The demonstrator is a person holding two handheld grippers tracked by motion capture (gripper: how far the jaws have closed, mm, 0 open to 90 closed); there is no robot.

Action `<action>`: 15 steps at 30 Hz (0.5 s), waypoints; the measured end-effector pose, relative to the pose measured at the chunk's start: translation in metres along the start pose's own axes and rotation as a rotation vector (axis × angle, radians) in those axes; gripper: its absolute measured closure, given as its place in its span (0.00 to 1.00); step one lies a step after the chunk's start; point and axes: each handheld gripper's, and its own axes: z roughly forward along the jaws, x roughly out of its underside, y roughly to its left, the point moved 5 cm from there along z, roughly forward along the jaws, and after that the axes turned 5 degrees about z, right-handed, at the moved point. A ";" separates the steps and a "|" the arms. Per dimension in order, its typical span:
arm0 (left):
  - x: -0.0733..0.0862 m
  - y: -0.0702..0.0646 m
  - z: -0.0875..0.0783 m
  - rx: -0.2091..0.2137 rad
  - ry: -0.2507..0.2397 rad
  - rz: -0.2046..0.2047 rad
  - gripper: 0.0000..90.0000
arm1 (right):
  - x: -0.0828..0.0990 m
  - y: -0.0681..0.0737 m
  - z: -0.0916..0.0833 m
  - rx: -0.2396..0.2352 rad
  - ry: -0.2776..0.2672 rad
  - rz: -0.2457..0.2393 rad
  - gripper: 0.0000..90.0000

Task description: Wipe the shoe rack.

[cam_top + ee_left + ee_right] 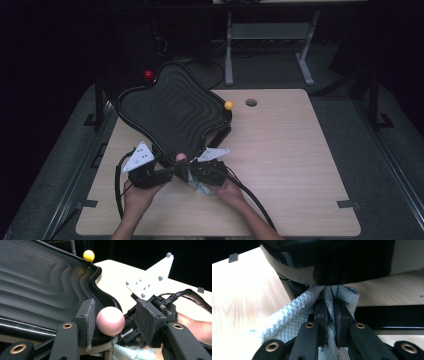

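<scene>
A black wavy tray (pixel 170 110) stands tilted on the table, with a knob at each corner. Its pink knob (pixel 181 157) sits at the near corner. In the left gripper view that pink ball (pixel 110 321) lies between the jaws of my left gripper (pixel 113 317), against one pad and apart from the other, so the gripper is open. My right gripper (pixel 330 312) is shut on a white quilted cloth (pixel 287 320) just below the tray's black rim (pixel 324 262). From above, both grippers meet at the tray's near corner, left (pixel 172 164) and right (pixel 194 180).
A yellow ball (pixel 229 105) caps the tray's right corner and a red ball (pixel 148 75) its far left one. The wooden table (pixel 290 165) has a round hole (pixel 251 102) near its far edge. Cables trail back from both grippers.
</scene>
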 end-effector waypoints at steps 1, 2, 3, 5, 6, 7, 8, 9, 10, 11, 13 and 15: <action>0.002 0.001 0.003 0.001 0.011 0.005 0.59 | 0.000 -0.002 -0.001 -0.001 0.000 0.005 0.91; 0.002 0.001 0.003 0.001 0.011 0.005 0.60 | 0.000 -0.002 -0.001 -0.001 0.000 0.005 0.91; 0.002 0.001 0.005 0.000 0.015 0.002 0.60 | -0.001 -0.004 -0.003 0.006 0.001 0.005 0.91; 0.004 0.002 0.010 -0.004 0.024 -0.002 0.61 | -0.001 -0.007 -0.005 0.013 0.002 0.005 0.91; 0.004 0.002 0.010 -0.004 0.024 -0.002 0.62 | -0.001 -0.007 -0.005 0.013 0.002 0.005 0.91; 0.004 0.002 0.013 0.001 0.028 -0.003 0.63 | 0.000 -0.010 -0.006 0.020 0.006 0.003 0.91; 0.004 0.002 0.013 0.001 0.028 -0.003 0.66 | 0.000 -0.012 -0.007 0.023 0.005 0.008 0.91; 0.004 0.001 0.015 0.005 0.023 -0.005 0.66 | 0.001 -0.014 -0.009 0.028 0.005 0.007 0.91; 0.004 0.001 0.015 0.005 0.023 -0.005 0.67 | 0.001 -0.016 -0.011 0.032 0.005 0.006 0.91; 0.004 0.000 0.017 0.007 0.022 -0.001 0.67 | 0.002 -0.019 -0.014 0.040 0.006 0.012 0.91; 0.004 0.000 0.018 0.008 0.020 0.000 0.67 | 0.003 -0.022 -0.017 0.047 0.007 0.021 0.91; 0.004 0.000 0.018 0.015 0.020 0.002 0.67 | 0.005 -0.028 -0.023 0.062 0.006 0.034 0.91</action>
